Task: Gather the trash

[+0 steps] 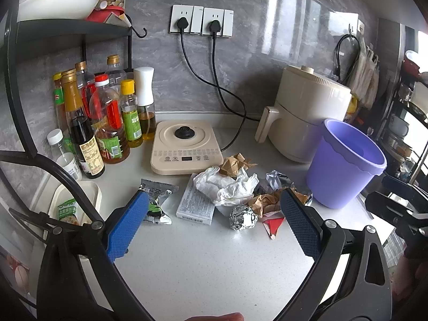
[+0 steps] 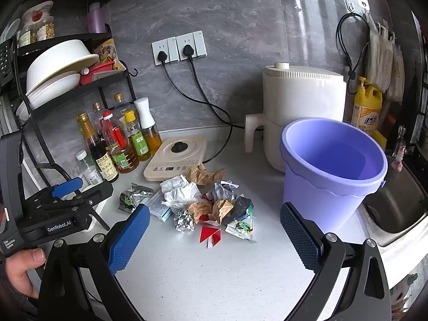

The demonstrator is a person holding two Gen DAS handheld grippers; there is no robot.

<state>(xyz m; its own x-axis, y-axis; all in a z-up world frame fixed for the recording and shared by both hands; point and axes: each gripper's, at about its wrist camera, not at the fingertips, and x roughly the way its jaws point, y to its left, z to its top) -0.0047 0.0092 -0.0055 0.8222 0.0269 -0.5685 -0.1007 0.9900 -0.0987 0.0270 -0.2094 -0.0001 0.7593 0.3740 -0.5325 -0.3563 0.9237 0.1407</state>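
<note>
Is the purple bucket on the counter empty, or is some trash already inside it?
Empty, as far as visible: the purple bucket stands upright and shows only bare purple inside. The bottom's near part is hidden by its rim.

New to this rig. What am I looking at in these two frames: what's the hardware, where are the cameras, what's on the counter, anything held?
There is no robot arm. A person holds a two-finger gripper in each hand, and each carries a fisheye camera looking forward along its blue-padded fingers.

One picture is from the left gripper, the other from the right gripper. The right view also shows the left gripper from the side, at its left edge.

On the white counter lies a trash pile: a foil ball, white crumpled paper, brown paper, snack wrappers and a small flat box. Beside it stands an empty purple bucket.

Both grippers are open and hold nothing.
</note>
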